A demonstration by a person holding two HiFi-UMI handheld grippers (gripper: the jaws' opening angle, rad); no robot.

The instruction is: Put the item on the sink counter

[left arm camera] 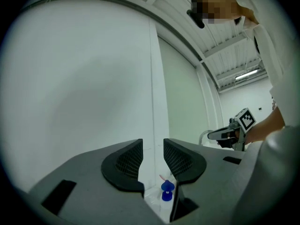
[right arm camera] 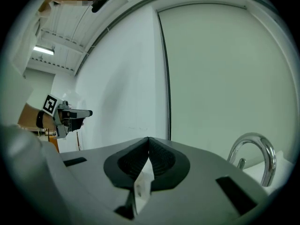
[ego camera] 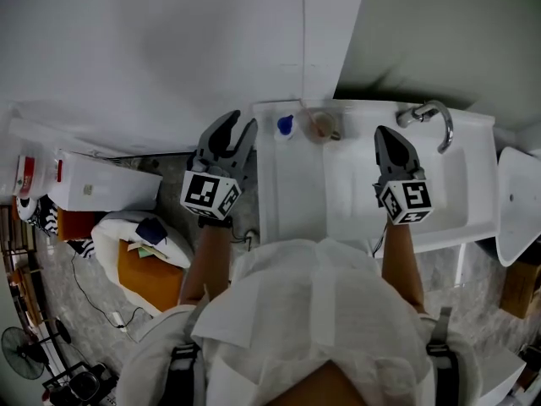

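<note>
A small bottle with a blue cap [ego camera: 285, 126] stands at the back left corner of the white sink counter [ego camera: 296, 201], next to a clear, brownish cup-like item [ego camera: 322, 126]. My left gripper [ego camera: 239, 130] hovers just left of the counter's edge, near the bottle. Its jaws stand apart with nothing between them. In the left gripper view the blue cap [left arm camera: 167, 190] shows low down, beyond the gap of the left gripper [left arm camera: 153, 149]. My right gripper [ego camera: 386, 135] hangs over the counter beside the basin, shut and empty, its pads meeting in the right gripper view [right arm camera: 148, 143].
A chrome faucet [ego camera: 431, 115] curves over the basin [ego camera: 452, 184] at the right. A white wall stands directly behind the counter. On the tiled floor to the left sit a white box [ego camera: 101, 183], a white bag holding an orange box [ego camera: 150, 271] and a fan [ego camera: 21, 349].
</note>
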